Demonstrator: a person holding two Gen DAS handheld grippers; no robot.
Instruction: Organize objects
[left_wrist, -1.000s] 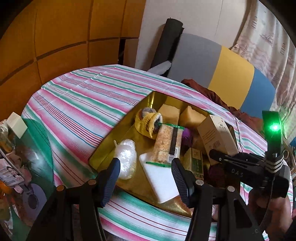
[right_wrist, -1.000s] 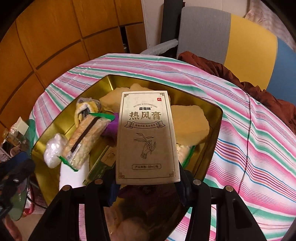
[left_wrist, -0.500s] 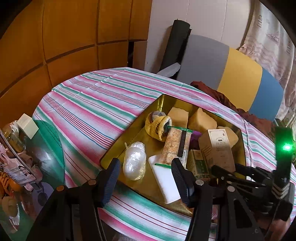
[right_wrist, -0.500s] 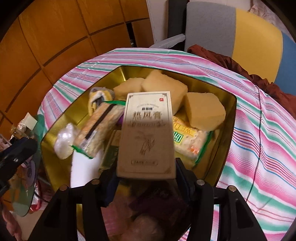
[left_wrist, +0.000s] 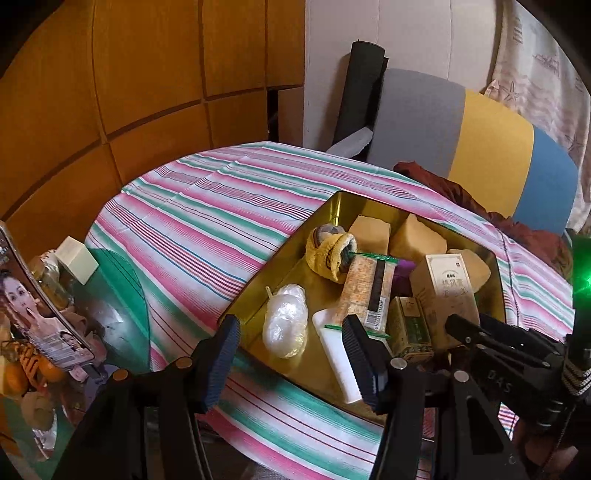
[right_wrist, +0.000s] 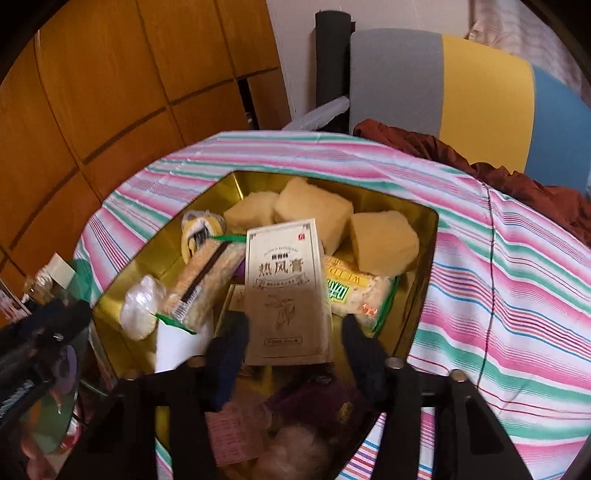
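Observation:
A gold tray (left_wrist: 255, 295) (right_wrist: 424, 236) sits on the striped tablecloth (left_wrist: 207, 221), full of items. A beige carton with Chinese print (right_wrist: 286, 291) (left_wrist: 443, 291) leans among them. My right gripper (right_wrist: 291, 343) (left_wrist: 480, 332) straddles the carton's lower end. Its jaws are closing, and a gap still shows beside the right finger (right_wrist: 360, 358). My left gripper (left_wrist: 290, 332) (right_wrist: 44, 325) hangs open over the tray's near left edge, with nothing between its fingers. Also in the tray are a snack bar (left_wrist: 367, 291), a clear plastic bundle (left_wrist: 286, 325) and yellow foam blocks (right_wrist: 384, 243).
A second snack pack (right_wrist: 354, 295), a small green box (left_wrist: 410, 328), a white flat piece (left_wrist: 336, 354) and a yellow knit item (left_wrist: 328, 251) crowd the tray. A cluttered glass side table (left_wrist: 110, 295) stands at the left. A striped cushion (left_wrist: 487, 147) and wood panels stand behind.
The right gripper's fingers, earlier clamped on the beige carton, now stand apart from it. The carton rests lower among the tray's items. The left view has tilted up slightly.

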